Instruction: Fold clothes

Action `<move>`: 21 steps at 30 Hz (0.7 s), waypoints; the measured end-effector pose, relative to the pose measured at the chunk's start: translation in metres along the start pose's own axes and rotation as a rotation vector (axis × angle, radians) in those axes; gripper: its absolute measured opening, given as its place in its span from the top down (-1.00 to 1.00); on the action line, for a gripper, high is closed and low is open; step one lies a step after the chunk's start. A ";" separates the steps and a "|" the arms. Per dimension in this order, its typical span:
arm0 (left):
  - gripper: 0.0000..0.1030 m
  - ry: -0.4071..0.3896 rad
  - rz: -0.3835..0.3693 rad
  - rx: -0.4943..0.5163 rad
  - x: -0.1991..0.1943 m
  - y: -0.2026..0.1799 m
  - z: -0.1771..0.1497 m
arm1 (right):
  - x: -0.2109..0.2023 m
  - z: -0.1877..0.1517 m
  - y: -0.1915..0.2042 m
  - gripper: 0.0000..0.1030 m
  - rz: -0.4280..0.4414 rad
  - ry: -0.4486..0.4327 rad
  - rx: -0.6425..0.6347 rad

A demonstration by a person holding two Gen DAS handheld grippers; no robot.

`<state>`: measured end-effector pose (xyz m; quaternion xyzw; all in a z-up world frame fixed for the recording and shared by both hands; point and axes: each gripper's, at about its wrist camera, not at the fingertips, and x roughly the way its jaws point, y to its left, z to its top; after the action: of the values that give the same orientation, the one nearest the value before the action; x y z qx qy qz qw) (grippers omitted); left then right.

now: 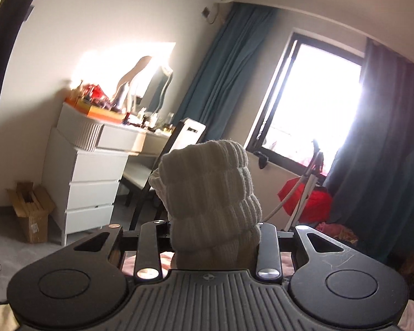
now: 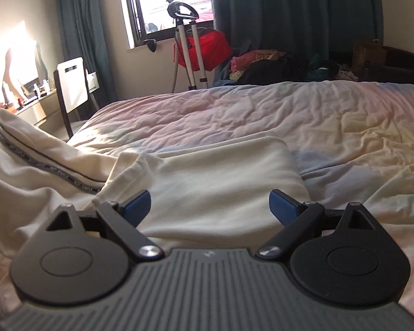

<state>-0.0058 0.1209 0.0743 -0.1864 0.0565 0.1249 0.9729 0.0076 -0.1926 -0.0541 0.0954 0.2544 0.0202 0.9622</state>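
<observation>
Cream trousers bear an unreadable printed side stripe.

Cream ribbed cuff; cream garment, dark lettered stripe; blue-padded tongs; pastel bedsheet.

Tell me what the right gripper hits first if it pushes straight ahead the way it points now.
Most likely the folded cream garment lying on the bed. The right gripper is open and aimed low across it, its blue pads spread over the fabric. Depth is unclear, but nothing else shows in between.
</observation>
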 end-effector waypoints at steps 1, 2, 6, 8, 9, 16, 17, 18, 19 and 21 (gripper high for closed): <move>0.31 -0.015 -0.017 0.022 -0.002 -0.018 0.000 | -0.004 0.002 -0.008 -0.83 -0.004 0.000 0.032; 0.32 -0.030 -0.034 0.044 -0.004 -0.037 0.000 | -0.008 0.004 -0.016 -0.83 -0.007 -0.001 0.062; 0.38 -0.083 -0.111 0.123 -0.012 -0.115 -0.005 | -0.021 0.011 -0.044 -0.83 -0.049 -0.047 0.147; 0.39 -0.086 -0.173 0.143 -0.011 -0.165 -0.028 | -0.029 0.017 -0.058 -0.83 -0.113 -0.109 0.160; 0.40 -0.079 -0.204 0.157 -0.010 -0.190 -0.042 | -0.033 0.021 -0.066 -0.83 -0.149 -0.140 0.168; 0.41 0.016 -0.407 0.414 -0.013 -0.326 -0.190 | -0.059 0.035 -0.158 -0.83 -0.402 -0.304 0.391; 0.41 0.044 -0.421 0.468 -0.012 -0.335 -0.215 | -0.058 0.032 -0.168 -0.83 -0.431 -0.309 0.424; 0.41 0.076 -0.430 0.519 -0.012 -0.342 -0.237 | -0.056 0.029 -0.176 -0.84 -0.452 -0.309 0.450; 0.40 0.108 -0.442 0.560 -0.009 -0.345 -0.255 | -0.050 0.027 -0.179 -0.84 -0.452 -0.295 0.457; 0.31 0.173 -0.468 0.626 -0.003 -0.345 -0.283 | -0.035 0.025 -0.181 -0.83 -0.419 -0.252 0.459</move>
<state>0.0645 -0.2964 -0.0667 0.1016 0.1296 -0.1396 0.9764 -0.0126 -0.3773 -0.0511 0.2572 0.1455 -0.2477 0.9227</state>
